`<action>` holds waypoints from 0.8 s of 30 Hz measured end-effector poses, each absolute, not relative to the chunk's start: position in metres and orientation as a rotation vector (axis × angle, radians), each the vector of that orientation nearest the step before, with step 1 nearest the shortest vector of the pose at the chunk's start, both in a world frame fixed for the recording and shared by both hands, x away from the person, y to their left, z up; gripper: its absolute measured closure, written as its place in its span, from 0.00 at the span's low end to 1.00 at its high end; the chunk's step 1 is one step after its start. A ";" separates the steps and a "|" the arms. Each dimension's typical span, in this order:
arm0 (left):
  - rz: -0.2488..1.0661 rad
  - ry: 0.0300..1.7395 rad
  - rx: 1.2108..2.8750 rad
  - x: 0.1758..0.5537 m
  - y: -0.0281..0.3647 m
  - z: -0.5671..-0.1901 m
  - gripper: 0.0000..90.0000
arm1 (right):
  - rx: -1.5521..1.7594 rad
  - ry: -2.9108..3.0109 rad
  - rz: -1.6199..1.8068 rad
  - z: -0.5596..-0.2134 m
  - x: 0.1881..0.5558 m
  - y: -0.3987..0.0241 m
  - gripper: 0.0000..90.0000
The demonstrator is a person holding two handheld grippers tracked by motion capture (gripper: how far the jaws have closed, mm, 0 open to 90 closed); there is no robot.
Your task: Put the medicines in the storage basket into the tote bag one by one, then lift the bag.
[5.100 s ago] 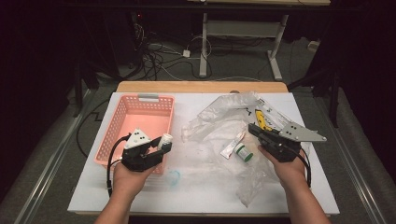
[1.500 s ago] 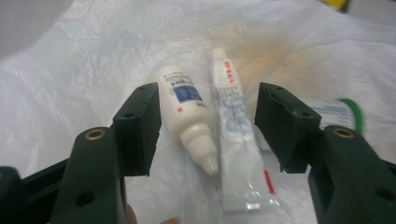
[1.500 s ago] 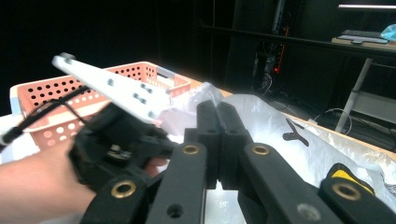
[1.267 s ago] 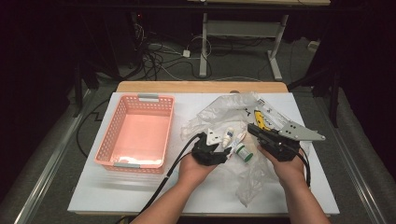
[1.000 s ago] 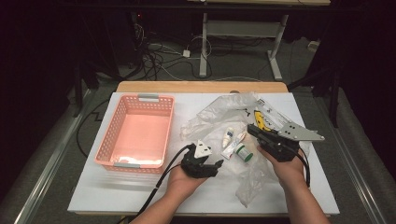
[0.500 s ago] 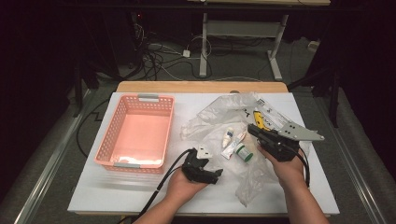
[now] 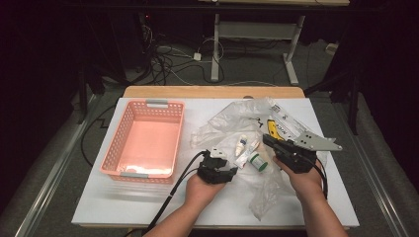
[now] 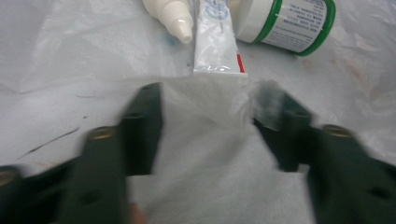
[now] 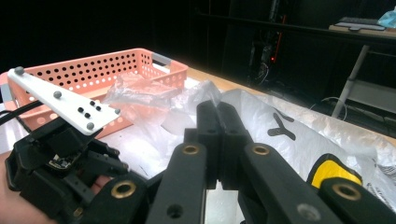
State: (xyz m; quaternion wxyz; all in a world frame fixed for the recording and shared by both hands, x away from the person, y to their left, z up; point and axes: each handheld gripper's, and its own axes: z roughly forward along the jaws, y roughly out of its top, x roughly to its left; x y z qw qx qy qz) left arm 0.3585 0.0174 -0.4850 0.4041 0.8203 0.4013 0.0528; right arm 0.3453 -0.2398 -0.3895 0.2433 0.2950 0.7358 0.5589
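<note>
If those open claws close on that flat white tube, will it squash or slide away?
The white tube looks soft with a crimped flat end, so it would probably dent rather than crack. It lies flat, unlikely to roll. The crinkled clear plastic bag beneath it looks slick, so a push from the left gripper might skid it.

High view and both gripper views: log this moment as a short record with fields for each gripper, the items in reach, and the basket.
left gripper: jaws apart and just closing, low over the clear plastic bag, aimed at the tube
right gripper: jaws shut, holding the bag's plastic
tube: flat on the plastic, crimped end towards the left gripper
dropper bottle: lying beside the tube
green-capped jar: on its side, at the tube's other side
pink basket: left on the table, interior bare
</note>
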 end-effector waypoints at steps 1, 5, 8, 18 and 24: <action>0.172 1.012 2.068 0.356 0.016 -0.484 0.36 | 0.814 2.007 1.531 -0.389 0.344 -0.240 1.00; 0.193 1.001 2.100 0.355 0.014 -0.485 0.31 | 0.800 1.993 1.540 -0.385 0.342 -0.243 1.00; 0.197 1.019 2.115 0.355 0.012 -0.485 0.48 | 0.805 1.992 1.544 -0.385 0.341 -0.243 1.00; 0.222 0.999 2.126 0.354 0.013 -0.485 0.98 | 0.797 1.998 1.542 -0.385 0.341 -0.242 1.00; 0.246 0.960 2.029 0.348 0.022 -0.482 0.98 | 0.800 1.995 1.537 -0.386 0.341 -0.242 1.00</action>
